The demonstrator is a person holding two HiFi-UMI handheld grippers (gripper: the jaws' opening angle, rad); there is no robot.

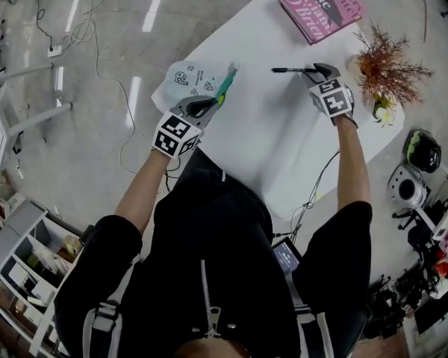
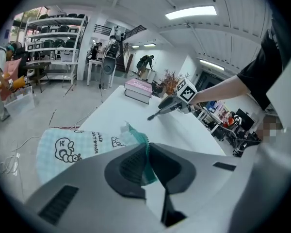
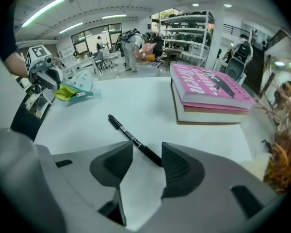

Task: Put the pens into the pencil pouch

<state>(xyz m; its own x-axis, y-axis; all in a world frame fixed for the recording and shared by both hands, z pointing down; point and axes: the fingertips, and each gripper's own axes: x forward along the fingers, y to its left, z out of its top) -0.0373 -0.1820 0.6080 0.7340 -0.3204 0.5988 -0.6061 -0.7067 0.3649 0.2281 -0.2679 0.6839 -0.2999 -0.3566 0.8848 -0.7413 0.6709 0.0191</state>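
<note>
The black pen [image 3: 131, 136] lies on the white table [image 1: 269, 140], nearer than the pink book [image 1: 321, 6] marked "O'Brien". My right gripper [image 3: 148, 150] tilts down, its fingers apart astride the pen's near end and not pressing it. My left gripper [image 2: 146, 154] has its fingers pinched on the teal edge of the checked pencil pouch [image 2: 72, 147], far left.

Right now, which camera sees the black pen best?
The right gripper view: the pen lies close, nearly whole, one end between the open jaws. The head view shows it small; the left gripper view, far and tiny.
</note>
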